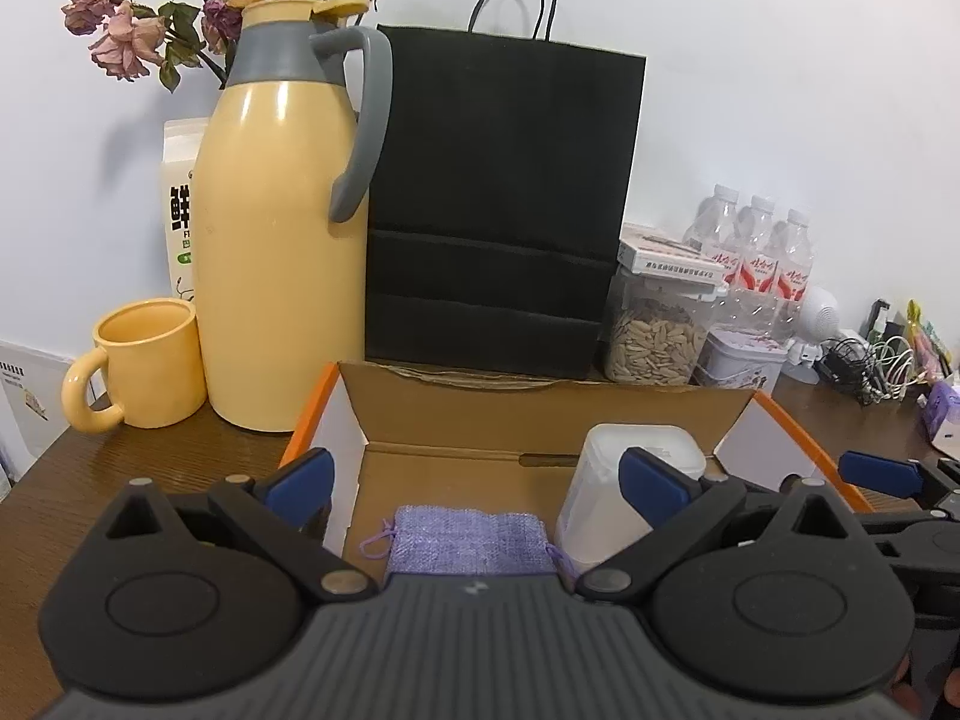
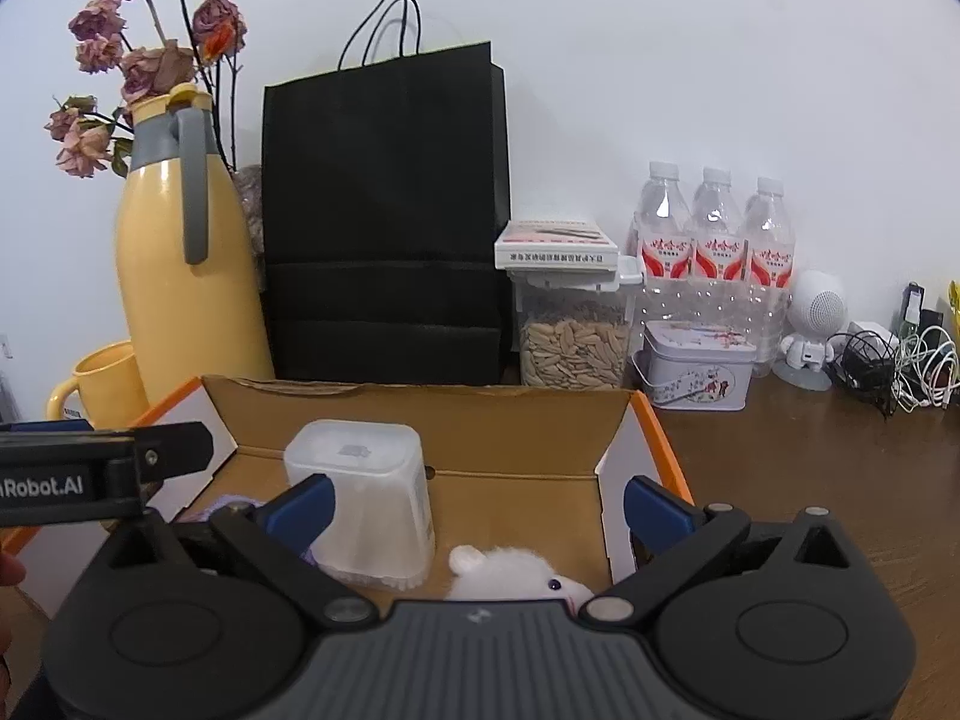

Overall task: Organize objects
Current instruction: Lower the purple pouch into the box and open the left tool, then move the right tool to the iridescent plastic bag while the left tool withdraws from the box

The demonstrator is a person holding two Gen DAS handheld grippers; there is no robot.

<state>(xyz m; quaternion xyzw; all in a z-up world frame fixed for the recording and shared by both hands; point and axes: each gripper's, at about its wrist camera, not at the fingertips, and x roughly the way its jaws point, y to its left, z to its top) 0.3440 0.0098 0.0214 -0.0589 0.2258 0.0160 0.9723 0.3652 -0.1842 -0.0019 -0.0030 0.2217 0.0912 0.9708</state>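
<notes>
Partly hidden under both wide-open grippers, left gripper [image 1: 477, 483] and right gripper [image 2: 480, 507], lie pouch [image 1: 468, 543] and white toy [image 2: 510, 576]

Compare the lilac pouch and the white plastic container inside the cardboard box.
The lilac pouch is soft woven fabric lying flat on the box floor; the white plastic container is rigid and stands tall. The pouch is purple with a drawstring cord; the container is translucent white with rounded corners. The pouch lies left of the container in the left wrist view. Both sit inside the open cardboard box, and neither is gripped.
</notes>
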